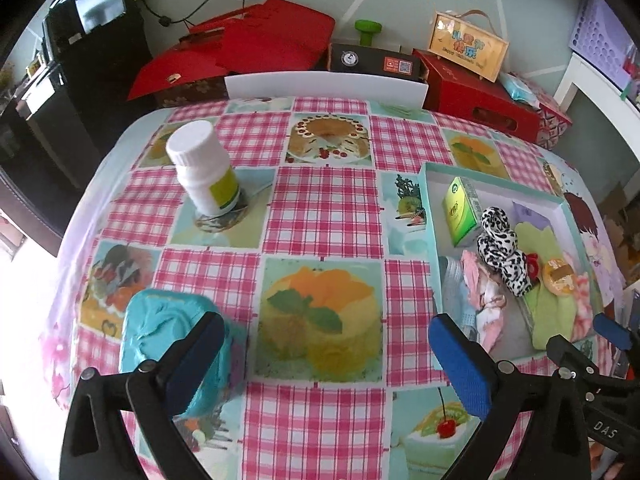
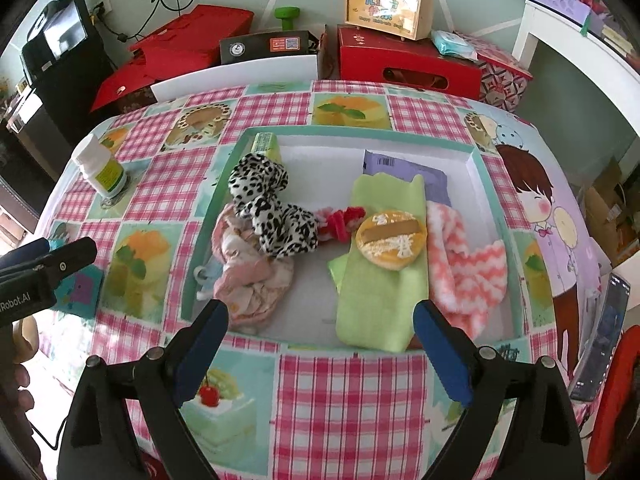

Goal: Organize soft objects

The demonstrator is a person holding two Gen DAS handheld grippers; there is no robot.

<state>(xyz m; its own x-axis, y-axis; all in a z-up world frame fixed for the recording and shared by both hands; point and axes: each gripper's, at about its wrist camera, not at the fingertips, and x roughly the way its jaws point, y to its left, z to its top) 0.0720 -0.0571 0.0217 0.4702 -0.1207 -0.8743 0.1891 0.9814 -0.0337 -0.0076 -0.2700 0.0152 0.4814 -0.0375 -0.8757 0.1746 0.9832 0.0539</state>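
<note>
On the black arm [image 1: 608, 432] at your near right you can read "DAS". The left gripper [image 2: 24, 276], seen at the near left from the right wrist, carries "Robot.AI". The far wooden case's [image 2: 386, 8] lettering is too blurred to read.

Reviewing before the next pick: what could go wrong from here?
1. The leopard cloth lies across the pink cloth and touches the red scrunchie; a grab could drag a neighbour along.
2. The round puff sits loose on the green towel; lifting the towel would likely tip it off.
</note>
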